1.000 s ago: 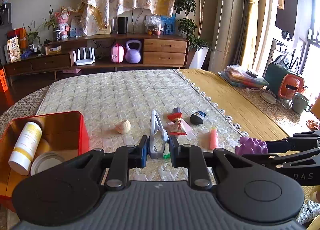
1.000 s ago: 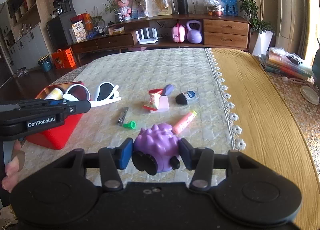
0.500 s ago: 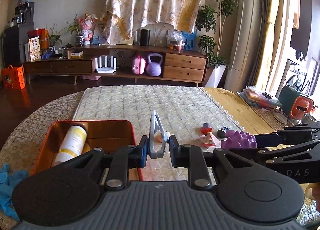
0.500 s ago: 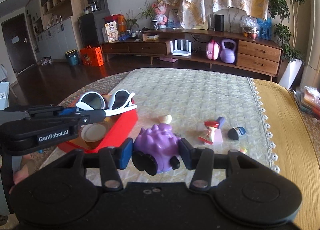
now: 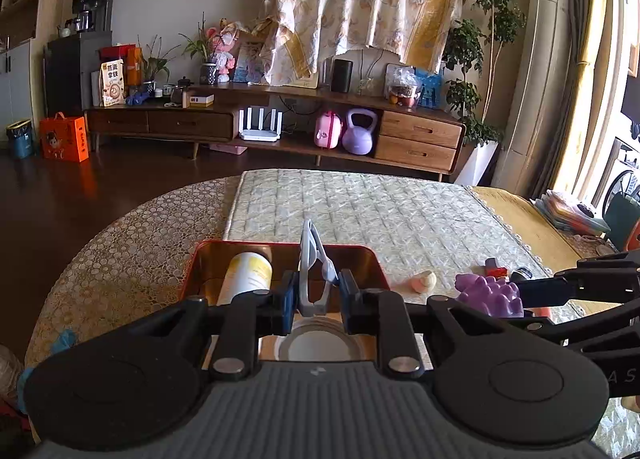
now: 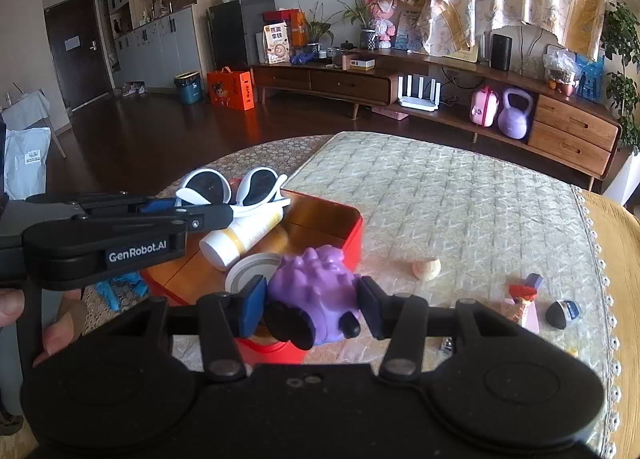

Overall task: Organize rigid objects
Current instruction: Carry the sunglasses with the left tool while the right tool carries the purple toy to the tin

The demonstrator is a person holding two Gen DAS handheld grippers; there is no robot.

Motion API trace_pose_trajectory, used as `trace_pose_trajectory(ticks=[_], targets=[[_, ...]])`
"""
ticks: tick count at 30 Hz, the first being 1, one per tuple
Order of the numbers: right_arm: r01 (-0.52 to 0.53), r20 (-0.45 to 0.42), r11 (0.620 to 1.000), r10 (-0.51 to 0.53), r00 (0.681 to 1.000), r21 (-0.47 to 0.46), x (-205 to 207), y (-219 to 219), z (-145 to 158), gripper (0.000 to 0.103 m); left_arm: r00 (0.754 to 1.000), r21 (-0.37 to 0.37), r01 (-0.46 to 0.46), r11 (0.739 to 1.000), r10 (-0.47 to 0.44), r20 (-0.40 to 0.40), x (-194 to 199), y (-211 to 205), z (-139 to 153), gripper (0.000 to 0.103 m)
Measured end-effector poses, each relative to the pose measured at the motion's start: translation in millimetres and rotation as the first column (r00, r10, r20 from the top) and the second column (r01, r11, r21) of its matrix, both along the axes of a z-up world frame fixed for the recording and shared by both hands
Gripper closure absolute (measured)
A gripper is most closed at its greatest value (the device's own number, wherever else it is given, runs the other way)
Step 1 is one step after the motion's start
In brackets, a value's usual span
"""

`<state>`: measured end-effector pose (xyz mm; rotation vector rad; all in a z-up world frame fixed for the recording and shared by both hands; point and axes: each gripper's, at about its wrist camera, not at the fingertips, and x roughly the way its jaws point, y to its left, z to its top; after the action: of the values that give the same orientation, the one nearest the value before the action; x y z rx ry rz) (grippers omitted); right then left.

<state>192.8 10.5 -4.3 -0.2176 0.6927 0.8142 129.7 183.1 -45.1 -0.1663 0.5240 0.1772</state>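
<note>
My left gripper [image 5: 316, 297] is shut on white sunglasses [image 5: 310, 259], held above the red box [image 5: 372, 263]; they show from the side in the right wrist view [image 6: 236, 189]. My right gripper [image 6: 312, 305] is shut on a purple spiky toy [image 6: 310, 283] at the near right corner of the red box [image 6: 352, 227]; the toy also shows in the left wrist view [image 5: 490, 293]. Inside the box lie a white and yellow bottle [image 6: 244, 237] and a round white lid [image 6: 250, 269].
On the quilted mat [image 6: 460, 199] lie a cream shell-like piece [image 6: 427, 268], a red and pink small toy [image 6: 522, 301], a dark rounded item [image 6: 562, 313] and a nail clipper [image 6: 446, 345]. A blue glove [image 6: 116, 287] lies left of the box.
Both grippers have swung left with their objects. The sunglasses now hang over the red box and the purple toy has come to its near right corner.
</note>
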Motion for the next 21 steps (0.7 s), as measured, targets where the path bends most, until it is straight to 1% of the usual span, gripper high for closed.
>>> trace_pose_trajectory(ticks=[7, 14, 18, 21], targets=[[-0.027, 0.03, 0.999, 0.028, 0.999, -0.043, 21, 36, -10, 0.054, 1.0, -0.027, 0.003, 1.0, -0.004, -0.023, 26, 28, -14, 0.082], [-0.084, 0.088, 0.988, 0.095, 0.992, -0.129, 37, 70, -26, 0.054, 0.998, -0.063, 0.042, 0.997, -0.045, -0.034, 42, 38, -26, 0.082], [-0.097, 0.097, 0.978, 0.116, 0.988, -0.182, 42, 86, -38, 0.054, 0.996, -0.04, 0.077, 0.996, -0.079, -0.039, 44, 32, -29, 0.082], [-0.109, 0.092, 0.97, 0.131, 0.987, -0.216, 43, 94, -49, 0.054, 0.995, -0.045, 0.073, 0.996, -0.076, -0.064, 44, 34, -34, 0.082]])
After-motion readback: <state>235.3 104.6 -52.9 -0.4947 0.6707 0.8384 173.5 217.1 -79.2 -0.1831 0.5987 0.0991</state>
